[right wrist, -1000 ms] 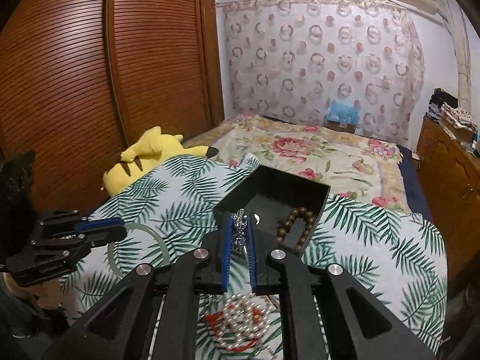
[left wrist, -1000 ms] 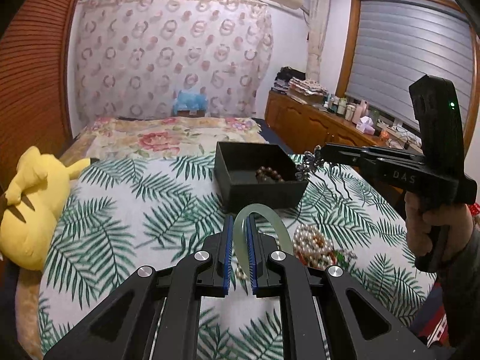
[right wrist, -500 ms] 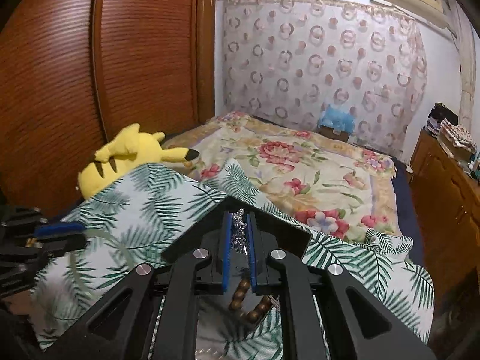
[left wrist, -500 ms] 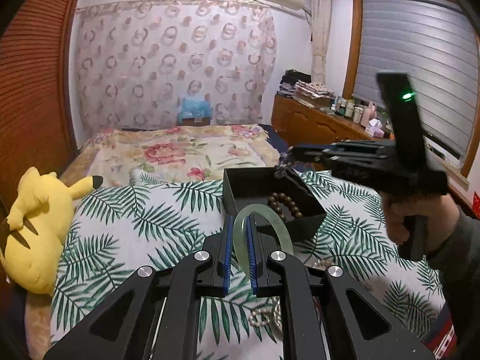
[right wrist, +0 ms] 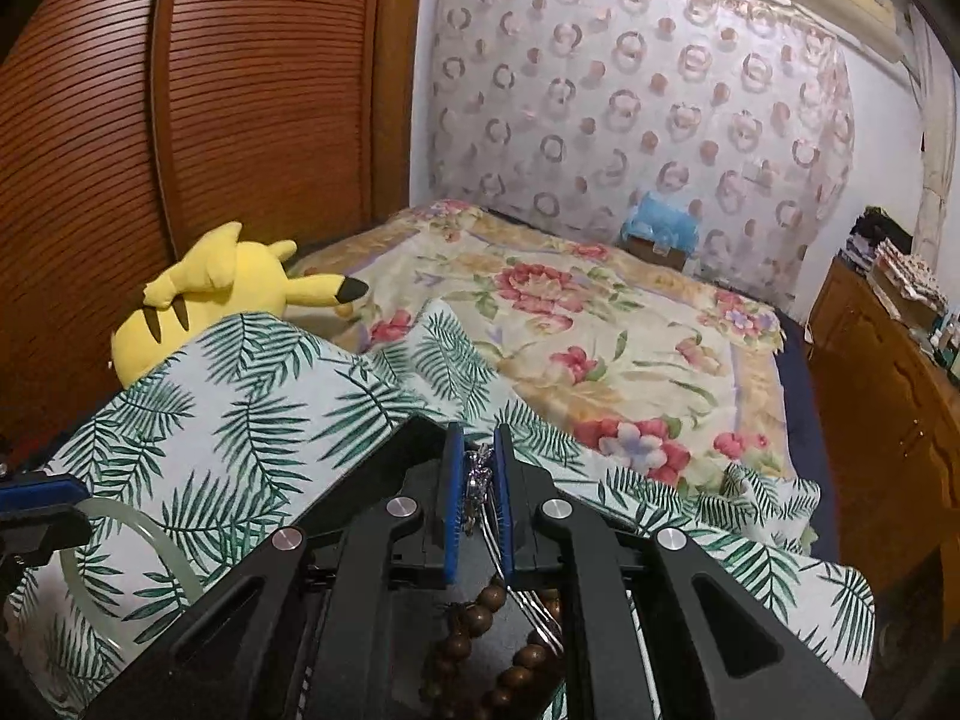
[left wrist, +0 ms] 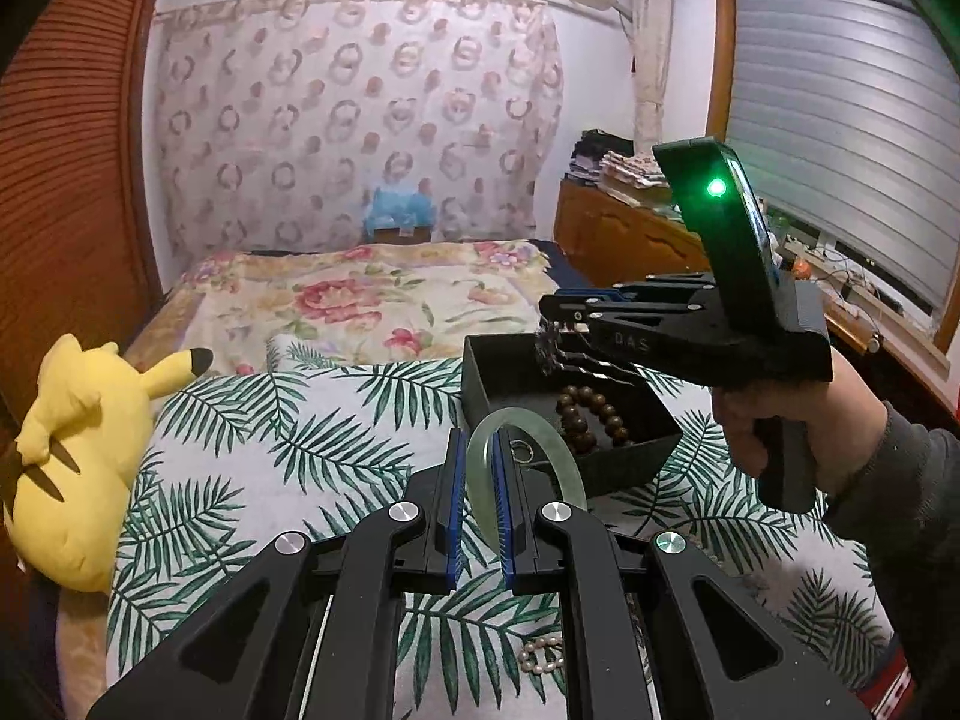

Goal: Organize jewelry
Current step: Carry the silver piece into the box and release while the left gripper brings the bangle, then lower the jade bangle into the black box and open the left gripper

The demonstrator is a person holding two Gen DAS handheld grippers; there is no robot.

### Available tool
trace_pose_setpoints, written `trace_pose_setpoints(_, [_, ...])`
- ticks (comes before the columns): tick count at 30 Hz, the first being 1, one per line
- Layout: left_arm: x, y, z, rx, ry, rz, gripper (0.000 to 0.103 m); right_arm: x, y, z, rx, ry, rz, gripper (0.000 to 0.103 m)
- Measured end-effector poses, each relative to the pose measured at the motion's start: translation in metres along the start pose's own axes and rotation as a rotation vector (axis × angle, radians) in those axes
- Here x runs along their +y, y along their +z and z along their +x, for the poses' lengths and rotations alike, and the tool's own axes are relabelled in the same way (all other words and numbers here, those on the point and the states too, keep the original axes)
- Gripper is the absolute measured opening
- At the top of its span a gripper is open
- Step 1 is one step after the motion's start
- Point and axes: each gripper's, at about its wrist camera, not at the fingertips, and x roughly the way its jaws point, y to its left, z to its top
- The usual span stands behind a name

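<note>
Right tongs (right wrist: 475,489) pinch limp silver chain (right wrist: 480,480) over black box (left wrist: 480,372); left tongs (left wrist: 478,498) clamp rigid, slippery, breakable jade bangle (left wrist: 480,468) by its rim.

Palm-leaf bedspread (left wrist: 312,420) under black box (left wrist: 624,462), pearl strand (left wrist: 543,657), yellow plush (left wrist: 66,462).

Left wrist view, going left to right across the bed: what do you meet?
Yellow Pikachu plush → jade bangle clamped in the left gripper → black box holding a wooden bead bracelet → right gripper, holding a silver hair comb over the box → the hand gripping it.
</note>
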Motion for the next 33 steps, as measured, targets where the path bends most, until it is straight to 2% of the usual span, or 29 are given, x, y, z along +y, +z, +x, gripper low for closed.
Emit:
trace_pose_setpoints(4, [0.002,0.002,0.005,0.0,0.004,0.003,0.008,-0.009,-0.005,-0.006,-0.002,0.041,0.052,0.012])
trace_pose_setpoints(20, [-0.014,0.03,0.049,0.016,0.012,0.012,0.008,-0.038,-0.042,-0.055,-0.023,0.034,0.069,0.012])
trace_pose_setpoints(27, [-0.02,0.039,0.081,0.067,-0.004,-0.004,0.008,-0.045,-0.062,-0.072,-0.031,0.037,0.084,0.012])
trace_pose_setpoints(33, [-0.034,0.029,0.1,0.122,-0.015,0.019,0.008,-0.043,-0.082,-0.077,-0.018,0.04,0.083,0.012])
